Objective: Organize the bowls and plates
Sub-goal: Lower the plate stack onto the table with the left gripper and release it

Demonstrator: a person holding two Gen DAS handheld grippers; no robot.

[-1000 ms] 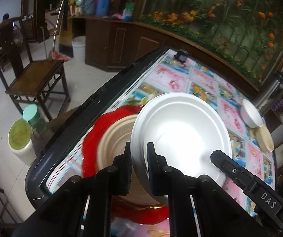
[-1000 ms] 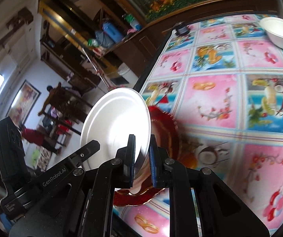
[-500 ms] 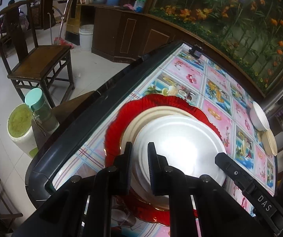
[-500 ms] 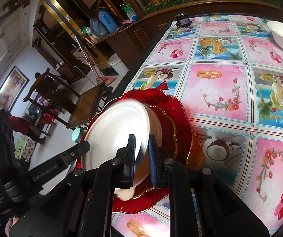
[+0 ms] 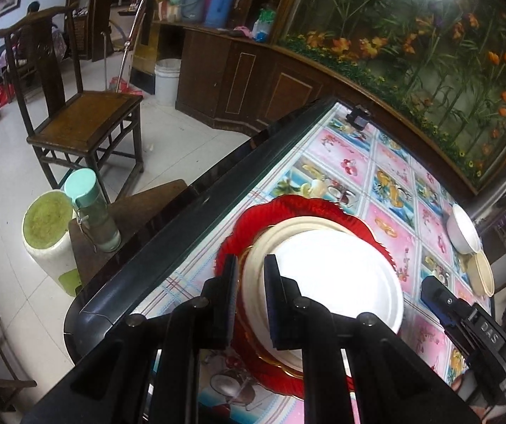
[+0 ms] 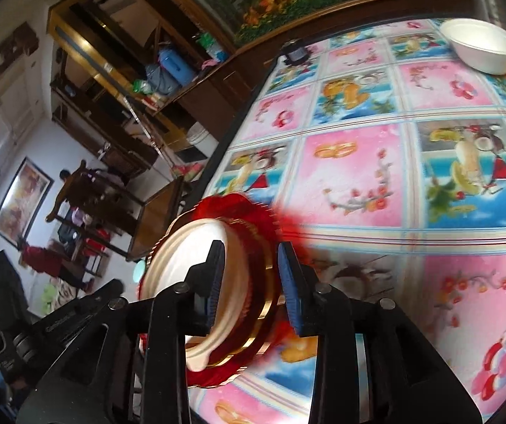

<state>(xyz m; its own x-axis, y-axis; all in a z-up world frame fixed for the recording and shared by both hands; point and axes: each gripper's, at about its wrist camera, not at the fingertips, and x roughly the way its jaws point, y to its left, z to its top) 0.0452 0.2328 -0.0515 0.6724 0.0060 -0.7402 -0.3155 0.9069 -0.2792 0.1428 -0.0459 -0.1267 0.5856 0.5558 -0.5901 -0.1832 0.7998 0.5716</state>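
The white plate now lies on the cream plate atop the red plate, three stacked near the bench edge. The right gripper has just been opening its jaws, the rim between them released; the left gripper stays clenched on the white rim. Next I'd release it, then fetch the two bowls: white bowl, cream bowl

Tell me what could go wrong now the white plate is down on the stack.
1. The left gripper looks clamped on the white plate; pulling back could drag it off the cream plate.
2. The right gripper has just been opening astride the red plate; withdrawing could catch its rim.
3. The stack sits near the table edge.
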